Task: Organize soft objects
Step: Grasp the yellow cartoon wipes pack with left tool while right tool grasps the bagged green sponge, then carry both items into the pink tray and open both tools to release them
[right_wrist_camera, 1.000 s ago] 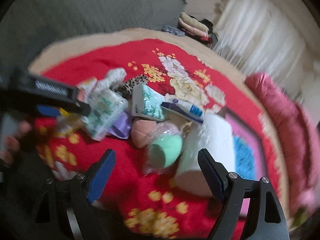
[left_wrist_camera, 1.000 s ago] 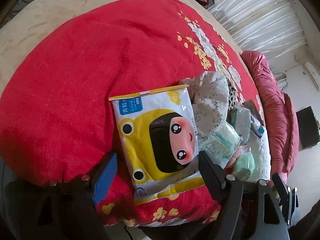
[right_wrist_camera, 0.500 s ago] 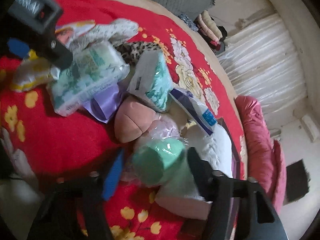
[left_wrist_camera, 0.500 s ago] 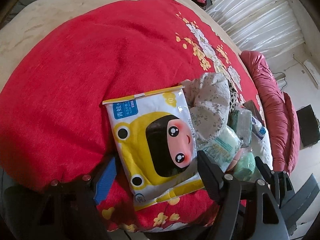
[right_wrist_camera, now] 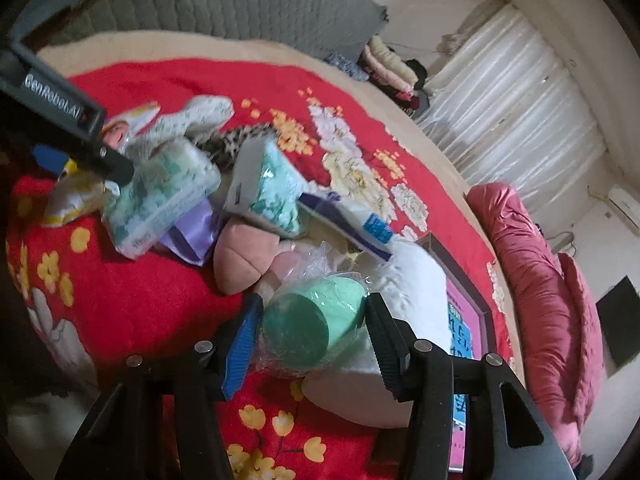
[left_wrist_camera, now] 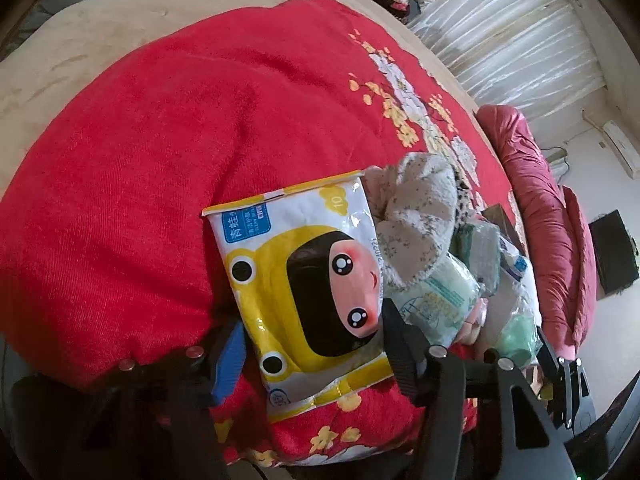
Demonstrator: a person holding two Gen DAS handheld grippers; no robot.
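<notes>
A yellow cartoon tissue pack (left_wrist_camera: 308,292) lies on the red blanket (left_wrist_camera: 160,140); my left gripper (left_wrist_camera: 312,352) has closed its fingers against the pack's two sides. Beside it lie a grey floral cloth (left_wrist_camera: 416,216) and a green-white tissue pack (left_wrist_camera: 436,300). In the right wrist view, my right gripper (right_wrist_camera: 308,332) is shut on a green roll in clear plastic (right_wrist_camera: 316,320), over a white pillow (right_wrist_camera: 400,292). A pink plush (right_wrist_camera: 244,256), a teal pack (right_wrist_camera: 272,192) and the green-white pack (right_wrist_camera: 160,200) lie in a pile behind it.
A rolled maroon quilt (right_wrist_camera: 548,280) lies along the right side of the bed. A grey padded headboard (right_wrist_camera: 240,0) is at the back, with folded clothes (right_wrist_camera: 388,64) near white curtains. The left gripper's arm (right_wrist_camera: 52,112) crosses the upper left of the right wrist view.
My left gripper's fingers have closed in on the yellow pack. My right gripper moved in around the green roll and closed on it.
</notes>
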